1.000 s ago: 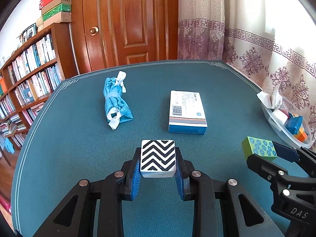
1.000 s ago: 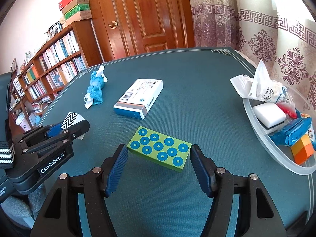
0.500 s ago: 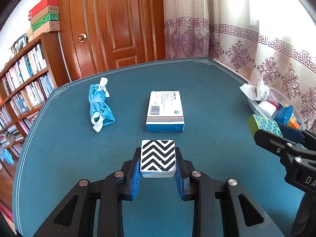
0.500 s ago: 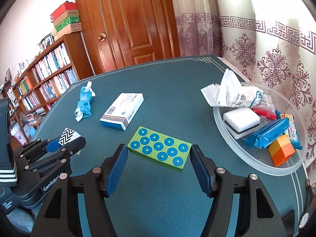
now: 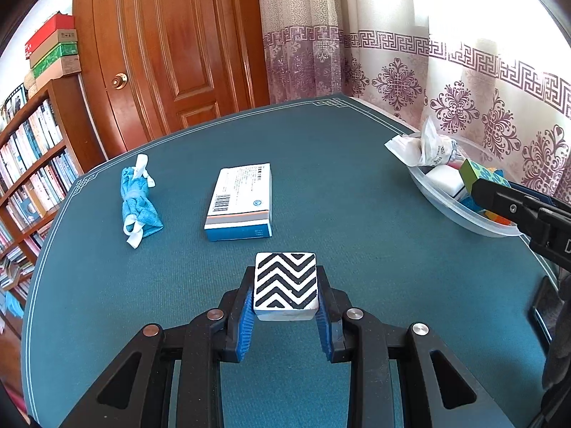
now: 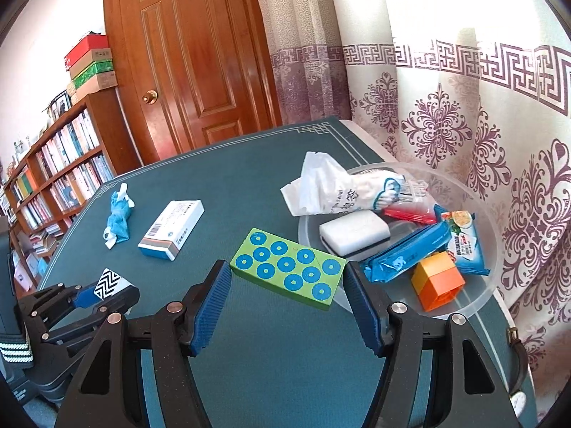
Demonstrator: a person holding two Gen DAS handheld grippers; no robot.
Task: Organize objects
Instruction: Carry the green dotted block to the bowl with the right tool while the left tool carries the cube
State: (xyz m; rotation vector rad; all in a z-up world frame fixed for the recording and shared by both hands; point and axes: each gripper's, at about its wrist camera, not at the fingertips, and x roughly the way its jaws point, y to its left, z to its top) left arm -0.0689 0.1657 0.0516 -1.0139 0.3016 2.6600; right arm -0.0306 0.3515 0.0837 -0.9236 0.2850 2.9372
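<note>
My left gripper [image 5: 285, 306] is shut on a white block with a black zigzag pattern [image 5: 285, 285], held above the teal table. My right gripper [image 6: 287, 285] is shut on a green block with blue dots [image 6: 289, 267], which hangs by the near rim of the clear plastic bowl [image 6: 489, 296]. From the left wrist view that green block [image 5: 481, 174] sits over the bowl [image 5: 464, 214] at the right. The right wrist view shows the left gripper [image 6: 103, 289] low on the left with the zigzag block [image 6: 109, 281].
A blue-and-white box [image 5: 242, 201] and a rolled blue cloth [image 5: 137, 199] lie mid-table. The bowl holds a white sponge [image 6: 353, 232], a blue packet [image 6: 407, 253], an orange cube [image 6: 437, 280] and a white bag [image 6: 339, 192]. Bookshelf [image 5: 32, 164] left, door [image 5: 178, 42] behind, curtain [image 6: 481, 107] right.
Both grippers have swung to the right across the table with their blocks. The bowl has come much closer to the right gripper, and the box and cloth have slid left.
</note>
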